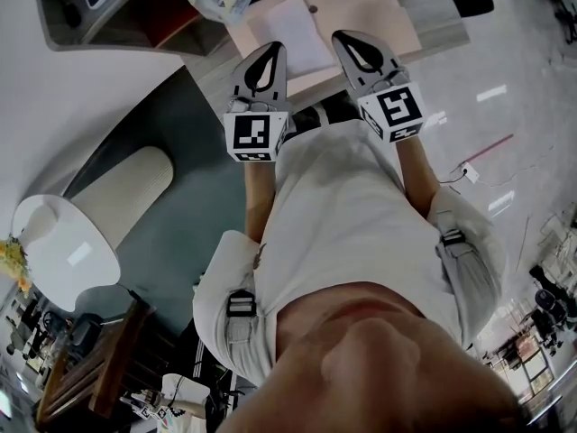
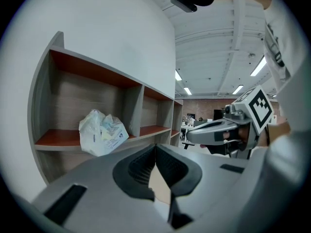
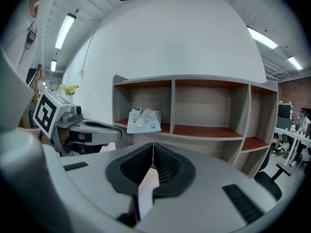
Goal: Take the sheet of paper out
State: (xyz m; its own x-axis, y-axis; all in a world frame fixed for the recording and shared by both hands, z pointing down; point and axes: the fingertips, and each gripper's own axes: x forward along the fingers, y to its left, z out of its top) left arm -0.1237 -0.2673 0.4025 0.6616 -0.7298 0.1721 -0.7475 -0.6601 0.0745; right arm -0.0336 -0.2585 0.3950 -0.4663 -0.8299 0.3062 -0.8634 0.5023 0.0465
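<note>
Both pinched shut, empty: left tool, right tool, upper centre. sheet of paper flat on desk, ungripped; removal likely pending.

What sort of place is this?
Probably an open-plan office or lab: long white ceiling strip lights, a black office chair by white desks, and a grey open shelf unit with reddish-brown boards.

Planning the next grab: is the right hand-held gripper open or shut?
Shut. In its own view the right hand-held gripper has its jaws meeting at the tips.
</note>
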